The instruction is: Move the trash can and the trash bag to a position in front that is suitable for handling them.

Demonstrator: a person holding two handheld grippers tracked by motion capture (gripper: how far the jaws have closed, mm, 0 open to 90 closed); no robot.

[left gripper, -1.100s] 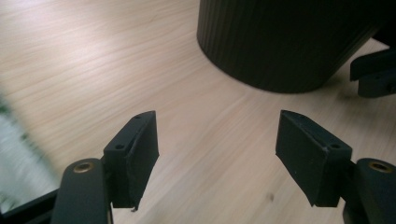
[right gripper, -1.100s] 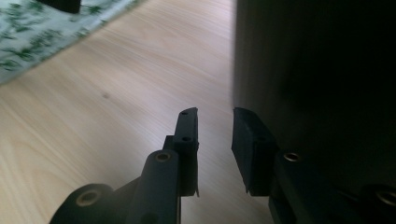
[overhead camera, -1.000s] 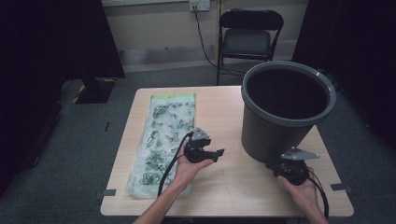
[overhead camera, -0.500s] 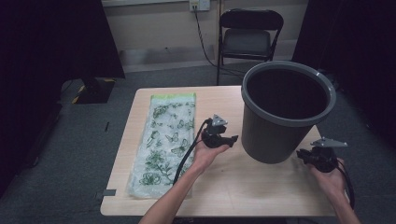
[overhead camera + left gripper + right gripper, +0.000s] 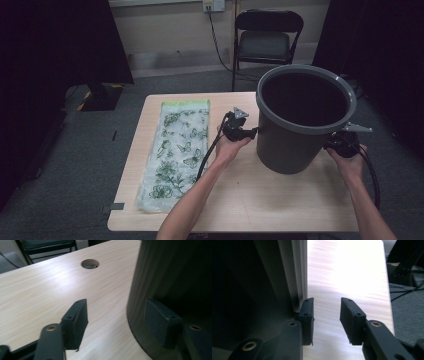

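A large dark grey bucket (image 5: pixel 300 135) stands upright on the right half of the wooden table (image 5: pixel 280 200). My left gripper (image 5: pixel 250 132) is at the bucket's left side, open; in the left gripper view its right jaw lies against the bucket wall (image 5: pixel 175 277) and its left jaw hangs over bare wood. My right gripper (image 5: pixel 334 145) is at the bucket's right side, open, its left jaw touching the bucket wall (image 5: pixel 262 277) in the right gripper view. Neither gripper (image 5: pixel 117 320) (image 5: pixel 326 315) holds anything.
A clear plastic bag printed with green leaves and butterflies (image 5: pixel 177 152) lies flat along the table's left part. A round cable hole (image 5: pixel 90 264) is in the tabletop behind the bucket. A black folding chair (image 5: pixel 265 40) stands beyond the table's far edge.
Both grippers have moved away from the table's front edge and up to the bucket, the left one to its left side and the right one round to its right side.
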